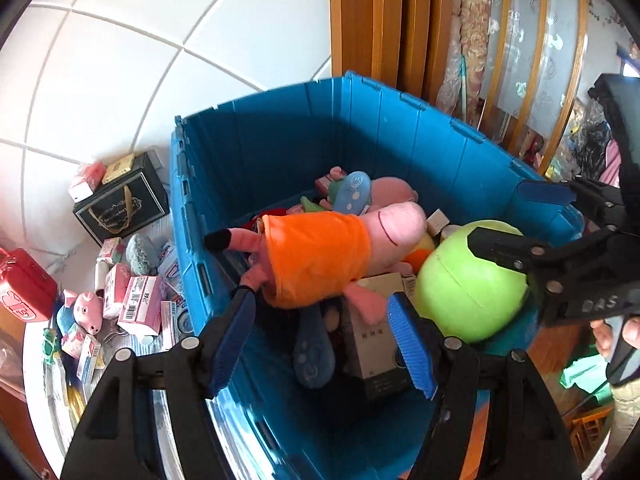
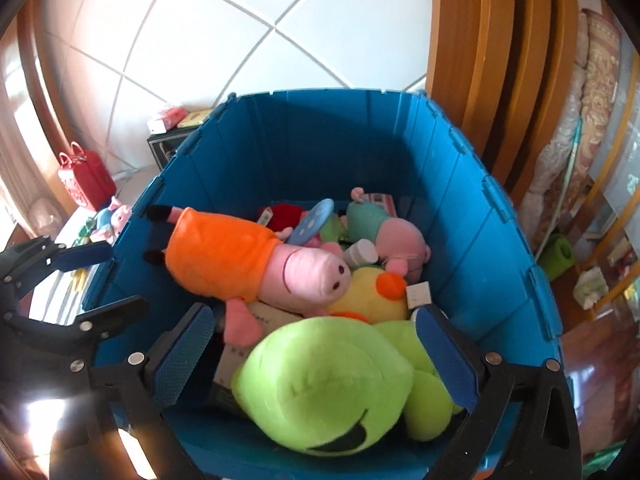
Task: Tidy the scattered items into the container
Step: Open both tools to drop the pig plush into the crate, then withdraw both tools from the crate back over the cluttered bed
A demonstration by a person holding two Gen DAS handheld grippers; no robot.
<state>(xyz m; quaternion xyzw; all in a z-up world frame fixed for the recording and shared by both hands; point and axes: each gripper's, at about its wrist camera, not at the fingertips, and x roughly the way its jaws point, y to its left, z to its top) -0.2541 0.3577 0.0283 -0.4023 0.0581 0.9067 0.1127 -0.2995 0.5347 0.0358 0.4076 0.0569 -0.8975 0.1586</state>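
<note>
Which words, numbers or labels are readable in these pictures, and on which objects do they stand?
"DAS": raised letters on the right gripper body, end cut off.
"244": beside the barcode on a pink carton, uncertain.
Gold script on the black gift box: too blurred.
Print on the grey box in the blue bin: too small.

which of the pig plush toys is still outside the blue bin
The small pig plush in blue, lying among the boxes left of the blue bin; the orange-dressed pig and green-dressed pig are inside.
</note>
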